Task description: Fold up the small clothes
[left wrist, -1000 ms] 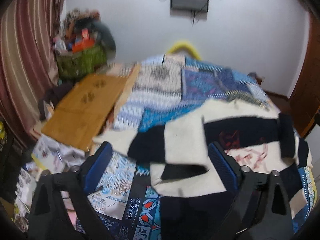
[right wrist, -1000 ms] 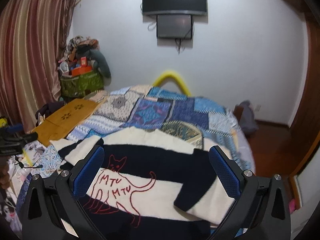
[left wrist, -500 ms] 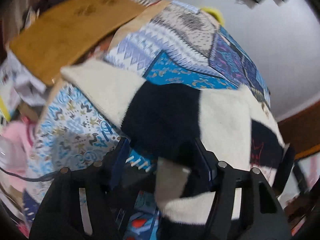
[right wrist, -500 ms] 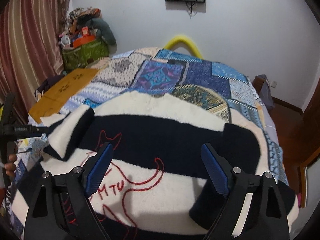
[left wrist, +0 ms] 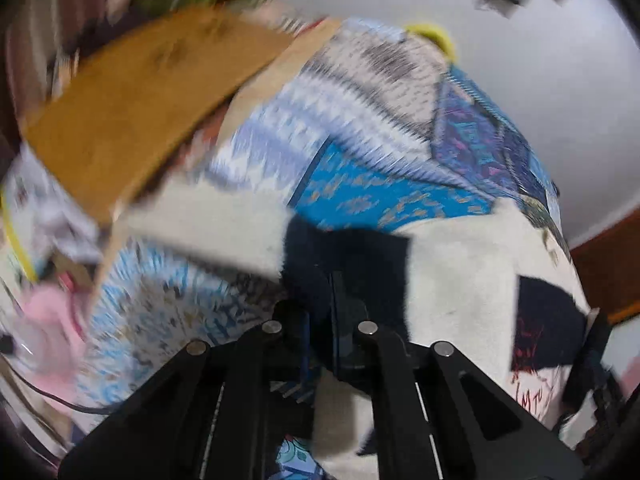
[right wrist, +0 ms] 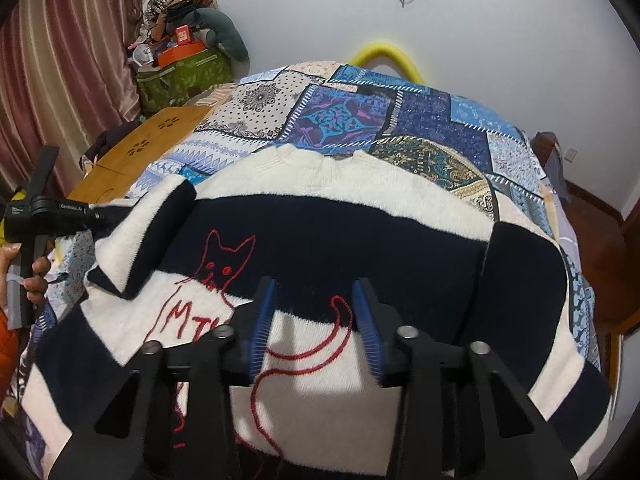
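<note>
A cream and navy striped sweater [right wrist: 320, 232] with a red stitched cat lies flat on the bed. Its left sleeve [right wrist: 160, 232] is folded in over the chest, and the right sleeve [right wrist: 516, 280] lies turned in too. In the blurred left wrist view my left gripper [left wrist: 320, 300] is closing, its pads pinching the sleeve's navy band [left wrist: 344, 252]. The right wrist view shows that gripper [right wrist: 108, 216] at the far left, held by a hand [right wrist: 36, 276]. My right gripper [right wrist: 314, 312] is low over the sweater's front, its jaws closing, with cream fabric between the pads and a gap still showing.
A patchwork quilt [right wrist: 400, 120] covers the bed. A wooden lap table [right wrist: 152, 148] sits at its left edge, with a green bag [right wrist: 184, 72] of clutter and a curtain [right wrist: 60, 80] behind. A yellow foam arch [right wrist: 384, 54] stands at the far end. Wooden floor [right wrist: 600, 220] lies to the right.
Both grippers have dropped toward the sweater and their jaws have narrowed. The left one has closed onto the sleeve. The right one has moved in over the stitched cat.
</note>
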Action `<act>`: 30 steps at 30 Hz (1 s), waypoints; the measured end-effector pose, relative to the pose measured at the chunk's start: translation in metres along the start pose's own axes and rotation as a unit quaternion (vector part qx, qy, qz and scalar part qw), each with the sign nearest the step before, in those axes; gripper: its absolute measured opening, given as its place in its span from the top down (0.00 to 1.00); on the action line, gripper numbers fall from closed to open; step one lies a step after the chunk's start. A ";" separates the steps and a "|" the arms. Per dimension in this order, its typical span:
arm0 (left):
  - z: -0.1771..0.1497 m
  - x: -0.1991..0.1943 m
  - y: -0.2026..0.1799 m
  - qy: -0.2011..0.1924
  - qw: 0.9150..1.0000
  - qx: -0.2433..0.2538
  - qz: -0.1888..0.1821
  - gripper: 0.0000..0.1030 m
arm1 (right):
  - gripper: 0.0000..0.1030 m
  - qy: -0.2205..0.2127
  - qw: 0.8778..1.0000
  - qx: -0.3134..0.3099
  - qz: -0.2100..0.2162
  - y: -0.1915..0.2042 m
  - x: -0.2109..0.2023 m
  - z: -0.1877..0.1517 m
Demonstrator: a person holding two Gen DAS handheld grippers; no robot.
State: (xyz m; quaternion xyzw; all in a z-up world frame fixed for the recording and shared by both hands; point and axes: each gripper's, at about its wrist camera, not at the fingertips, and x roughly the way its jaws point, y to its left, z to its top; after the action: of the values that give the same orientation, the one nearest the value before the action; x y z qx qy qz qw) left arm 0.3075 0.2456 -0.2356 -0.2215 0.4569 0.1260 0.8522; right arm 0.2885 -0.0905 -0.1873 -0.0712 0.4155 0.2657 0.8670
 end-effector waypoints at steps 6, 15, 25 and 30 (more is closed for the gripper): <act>-0.007 -0.062 -0.086 -0.085 0.987 0.132 -0.020 0.94 | 0.68 -0.001 1.000 0.007 -0.017 -0.009 -0.007 0.001; -0.039 -0.053 -0.174 -0.052 0.974 0.209 -0.076 0.94 | 0.31 -0.006 0.994 0.080 -0.072 -0.072 -0.022 -0.006; -0.072 -0.025 -0.204 -0.010 0.966 0.245 -0.077 0.85 | 0.25 0.043 0.984 0.039 -0.167 -0.095 0.002 -0.020; -0.069 -0.047 -0.203 -0.023 0.963 0.253 -0.088 0.61 | 0.32 0.062 0.979 0.058 -0.187 -0.134 0.008 -0.033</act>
State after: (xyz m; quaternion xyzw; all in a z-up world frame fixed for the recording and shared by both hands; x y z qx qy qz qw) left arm 0.3165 0.0347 -0.1769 -0.0346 0.4334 -0.0641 0.8983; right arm 0.3399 -0.2125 -0.2277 -0.1138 0.4626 0.0694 0.8765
